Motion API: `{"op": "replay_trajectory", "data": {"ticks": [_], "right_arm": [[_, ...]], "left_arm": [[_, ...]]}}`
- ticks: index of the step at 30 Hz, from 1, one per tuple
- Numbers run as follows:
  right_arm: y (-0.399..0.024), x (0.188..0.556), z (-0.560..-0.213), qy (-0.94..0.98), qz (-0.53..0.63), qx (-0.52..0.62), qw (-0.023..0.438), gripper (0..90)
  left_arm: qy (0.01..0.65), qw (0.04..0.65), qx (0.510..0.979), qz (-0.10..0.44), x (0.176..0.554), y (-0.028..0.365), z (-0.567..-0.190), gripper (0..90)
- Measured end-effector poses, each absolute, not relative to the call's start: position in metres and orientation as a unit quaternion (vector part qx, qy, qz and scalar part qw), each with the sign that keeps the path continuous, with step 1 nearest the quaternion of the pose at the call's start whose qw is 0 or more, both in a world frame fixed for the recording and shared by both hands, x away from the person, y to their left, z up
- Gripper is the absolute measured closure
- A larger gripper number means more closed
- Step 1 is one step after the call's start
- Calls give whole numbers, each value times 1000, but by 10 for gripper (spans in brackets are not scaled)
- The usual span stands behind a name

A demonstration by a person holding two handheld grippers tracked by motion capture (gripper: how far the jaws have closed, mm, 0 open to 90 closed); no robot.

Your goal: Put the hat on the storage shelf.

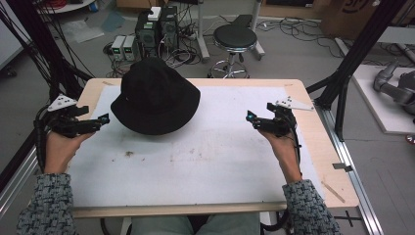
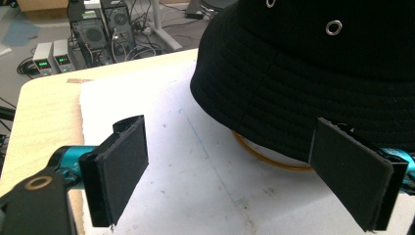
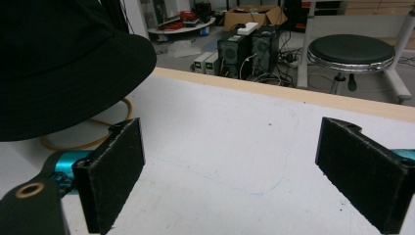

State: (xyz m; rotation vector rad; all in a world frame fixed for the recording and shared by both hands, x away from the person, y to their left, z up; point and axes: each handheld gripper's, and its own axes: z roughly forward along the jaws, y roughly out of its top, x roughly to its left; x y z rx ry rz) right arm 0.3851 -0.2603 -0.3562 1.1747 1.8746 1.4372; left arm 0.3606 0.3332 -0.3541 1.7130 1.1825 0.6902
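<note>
A black bucket hat (image 1: 154, 96) sits on the white mat (image 1: 195, 156) at the back left of the table, its brim raised off the surface. Under the brim a yellow ring (image 2: 266, 157) shows, seen too from the other side as the yellow ring (image 3: 88, 142). My left gripper (image 1: 104, 120) is held just left of the hat, open, nothing between its jaws; in its own view, the left gripper (image 2: 244, 171) faces the brim. My right gripper (image 1: 250, 117) hovers over the mat right of the hat, open and empty, the right gripper (image 3: 235, 171) aimed across the bare mat.
The wooden table edge (image 1: 323, 147) frames the mat. Behind the table stand a round black stool (image 1: 235, 38) and computer boxes with cables (image 1: 155, 29) on the floor. Black frame posts (image 1: 357, 54) rise at the right and left sides.
</note>
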Motion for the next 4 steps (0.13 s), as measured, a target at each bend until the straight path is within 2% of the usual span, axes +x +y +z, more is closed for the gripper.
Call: {"op": "replay_trajectory", "data": {"ticks": [4], "right_arm": [[-261, 385, -356, 687, 530, 430, 250, 107]], "left_arm": [[481, 456, 695, 280, 360, 334, -354, 149]]}}
